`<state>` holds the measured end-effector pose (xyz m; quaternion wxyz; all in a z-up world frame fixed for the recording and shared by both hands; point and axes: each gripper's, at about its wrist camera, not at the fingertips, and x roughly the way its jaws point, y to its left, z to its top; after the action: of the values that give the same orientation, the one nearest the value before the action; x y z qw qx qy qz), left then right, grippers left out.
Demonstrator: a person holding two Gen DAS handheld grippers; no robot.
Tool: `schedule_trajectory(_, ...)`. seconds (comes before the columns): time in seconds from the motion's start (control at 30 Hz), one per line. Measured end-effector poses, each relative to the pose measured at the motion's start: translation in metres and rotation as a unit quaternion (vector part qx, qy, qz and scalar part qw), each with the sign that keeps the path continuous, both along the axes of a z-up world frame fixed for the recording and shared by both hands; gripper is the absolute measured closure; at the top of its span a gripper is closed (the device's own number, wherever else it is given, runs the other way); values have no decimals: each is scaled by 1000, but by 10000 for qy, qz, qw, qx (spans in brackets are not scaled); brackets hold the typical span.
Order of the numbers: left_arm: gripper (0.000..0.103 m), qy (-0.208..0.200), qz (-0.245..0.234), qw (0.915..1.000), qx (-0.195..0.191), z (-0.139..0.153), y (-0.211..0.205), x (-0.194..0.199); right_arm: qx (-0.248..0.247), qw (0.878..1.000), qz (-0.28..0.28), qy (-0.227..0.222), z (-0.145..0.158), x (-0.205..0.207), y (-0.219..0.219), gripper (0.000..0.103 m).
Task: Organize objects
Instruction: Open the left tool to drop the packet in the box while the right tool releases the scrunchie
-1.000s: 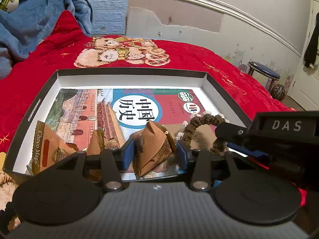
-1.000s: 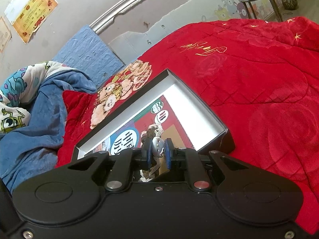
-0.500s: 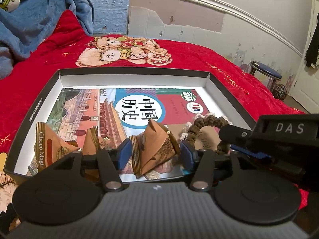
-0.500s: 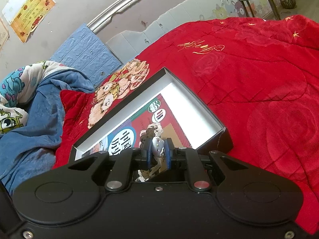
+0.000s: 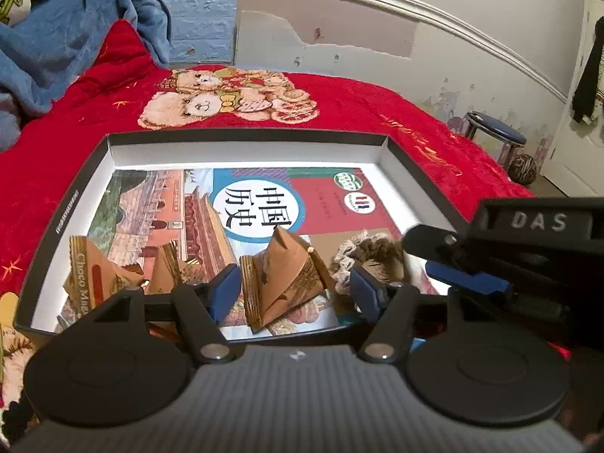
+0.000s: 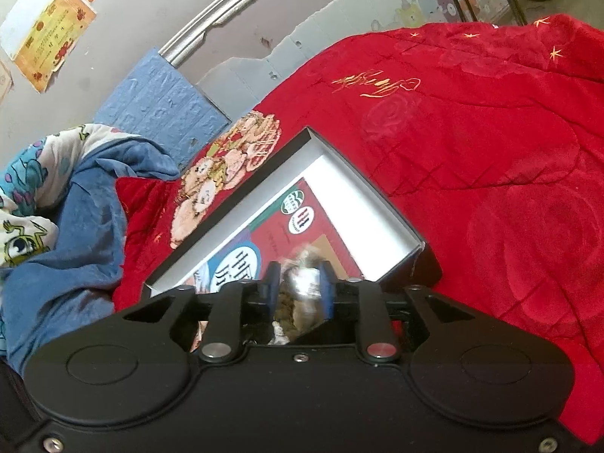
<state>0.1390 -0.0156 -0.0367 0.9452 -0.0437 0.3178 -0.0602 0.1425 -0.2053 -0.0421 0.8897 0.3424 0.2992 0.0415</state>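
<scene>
A black box (image 5: 245, 136) with white inner walls lies on the red bedspread, with a history book (image 5: 264, 204) flat inside. My left gripper (image 5: 294, 292) is open; a brown pyramid snack packet (image 5: 283, 283) sits between its fingers on the book, touching neither. Two more brown packets (image 5: 94, 275) lie at the left. A bead bracelet with lace (image 5: 373, 253) lies at the right, blurred. My right gripper (image 6: 300, 290) has its jaws parted around that blurred bracelet (image 6: 298, 287), above the box (image 6: 381, 204).
A red bedspread (image 6: 490, 151) with a teddy bear print (image 5: 226, 94) covers the bed. Blue blankets (image 5: 56, 37) pile at the far left. A blue stool (image 5: 494, 132) and a ball stand by the wall at the right.
My left gripper's fingers have spread wider off the pyramid packet. My right gripper's jaws have parted from their tight grip on the bracelet, which now looks blurred.
</scene>
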Motion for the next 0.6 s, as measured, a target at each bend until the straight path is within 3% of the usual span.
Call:
schedule_trajectory(0.07, 25, -41, -31, 9999, -91, 6, 3, -5, -74, 9999, 81, -57, 3, 2, 0, 61)
schedule_trajectory(0.17, 25, 78, 16, 9996, -254, 10, 11, -13, -126, 9998, 111, -113, 9, 1, 0, 52)
schedule_trajectory(0.37, 24, -123, 108, 9998, -78, 52, 39, -44, -133, 9989, 210, -405, 26, -13, 1, 45)
schedule_trajectory(0.5, 15, -445, 495, 9977, 89, 88, 74, -69, -225, 9967, 503, -599, 42, -23, 14, 42)
schedule_trajectory(0.6, 14, -541, 467, 9971, 277, 86, 101, -102, -573, 9934, 721, -689, 51, -33, 32, 37)
